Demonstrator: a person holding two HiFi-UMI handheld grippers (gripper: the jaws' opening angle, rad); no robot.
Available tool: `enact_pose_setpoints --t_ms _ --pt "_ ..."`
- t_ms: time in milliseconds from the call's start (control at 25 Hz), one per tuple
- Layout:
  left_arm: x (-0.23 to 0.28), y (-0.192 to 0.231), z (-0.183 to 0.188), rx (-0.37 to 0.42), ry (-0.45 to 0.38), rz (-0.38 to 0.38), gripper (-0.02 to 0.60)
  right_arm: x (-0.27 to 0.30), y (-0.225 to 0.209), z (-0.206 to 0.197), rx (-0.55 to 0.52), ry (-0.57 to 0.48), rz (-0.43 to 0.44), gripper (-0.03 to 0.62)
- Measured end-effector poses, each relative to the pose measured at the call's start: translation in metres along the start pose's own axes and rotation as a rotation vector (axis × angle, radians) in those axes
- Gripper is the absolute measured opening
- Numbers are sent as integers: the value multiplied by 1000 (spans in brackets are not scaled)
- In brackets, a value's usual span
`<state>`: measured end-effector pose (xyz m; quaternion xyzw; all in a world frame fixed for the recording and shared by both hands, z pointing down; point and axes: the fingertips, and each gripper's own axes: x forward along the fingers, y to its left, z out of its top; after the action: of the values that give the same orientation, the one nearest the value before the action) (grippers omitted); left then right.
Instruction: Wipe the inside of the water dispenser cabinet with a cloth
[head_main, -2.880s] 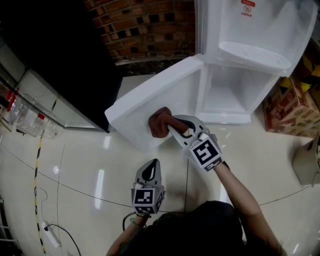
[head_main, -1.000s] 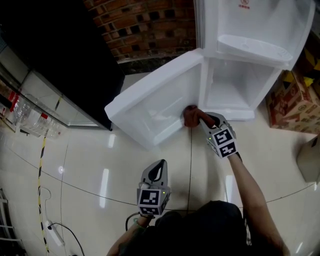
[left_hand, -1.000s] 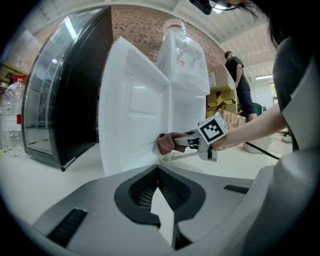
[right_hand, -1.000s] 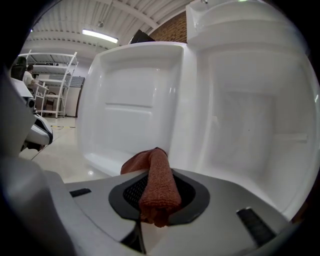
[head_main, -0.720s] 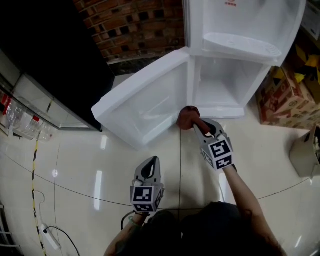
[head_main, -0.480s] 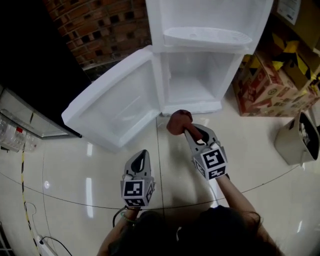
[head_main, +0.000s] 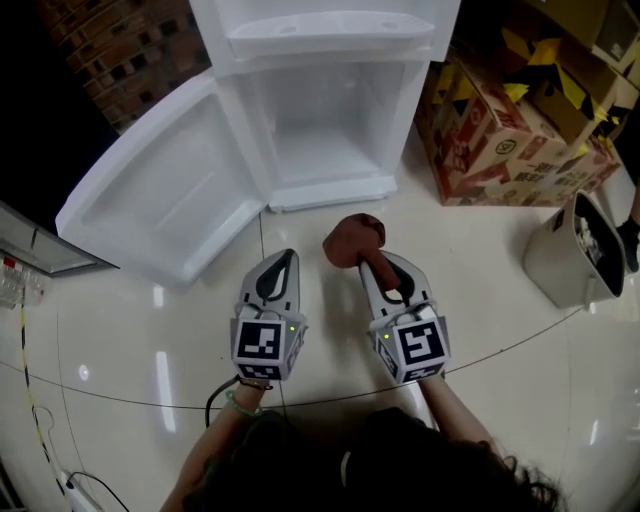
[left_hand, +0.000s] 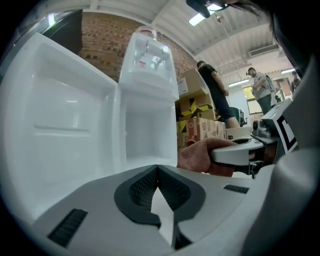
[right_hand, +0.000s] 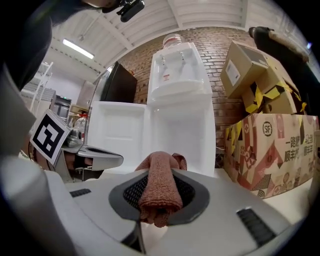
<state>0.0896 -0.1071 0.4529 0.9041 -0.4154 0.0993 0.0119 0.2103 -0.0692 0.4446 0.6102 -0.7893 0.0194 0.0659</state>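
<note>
A white water dispenser (head_main: 330, 30) stands ahead with its lower cabinet (head_main: 325, 130) open and bare inside; its door (head_main: 160, 195) swings out to the left. My right gripper (head_main: 365, 262) is shut on a reddish-brown cloth (head_main: 352, 240), held over the floor in front of the cabinet, outside it. The cloth (right_hand: 159, 187) bunches between the jaws in the right gripper view and shows as the cloth (left_hand: 200, 156) in the left gripper view. My left gripper (head_main: 283, 262) hovers beside it, shut and holding nothing. The cabinet (right_hand: 180, 137) and the door (left_hand: 55, 120) fill both gripper views.
Printed cardboard boxes (head_main: 500, 130) are stacked right of the dispenser. A grey bin (head_main: 578, 250) stands at the far right. A brick wall (head_main: 110, 55) and a dark glass case (head_main: 30, 250) lie to the left. People (left_hand: 215, 95) stand in the background.
The right gripper drew the cloth back from the door's lower corner to the floor in front of the cabinet. The view swung to face the dispenser squarely, and both grippers now sit side by side.
</note>
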Motion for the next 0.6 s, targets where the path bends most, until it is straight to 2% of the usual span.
enact_pose_setpoints --t_ms 200,440,600 --pt "-5 -10 5 5 13 -18 -23 -2 3 2 24 -6 -6 78" --pt "-7 -2 3 -12 -2 10 -23 -3 17 2 16 -5 16 78" --pt "-8 -12 9 -8 -3 -27 -23 -4 17 1 29 1 8 78"
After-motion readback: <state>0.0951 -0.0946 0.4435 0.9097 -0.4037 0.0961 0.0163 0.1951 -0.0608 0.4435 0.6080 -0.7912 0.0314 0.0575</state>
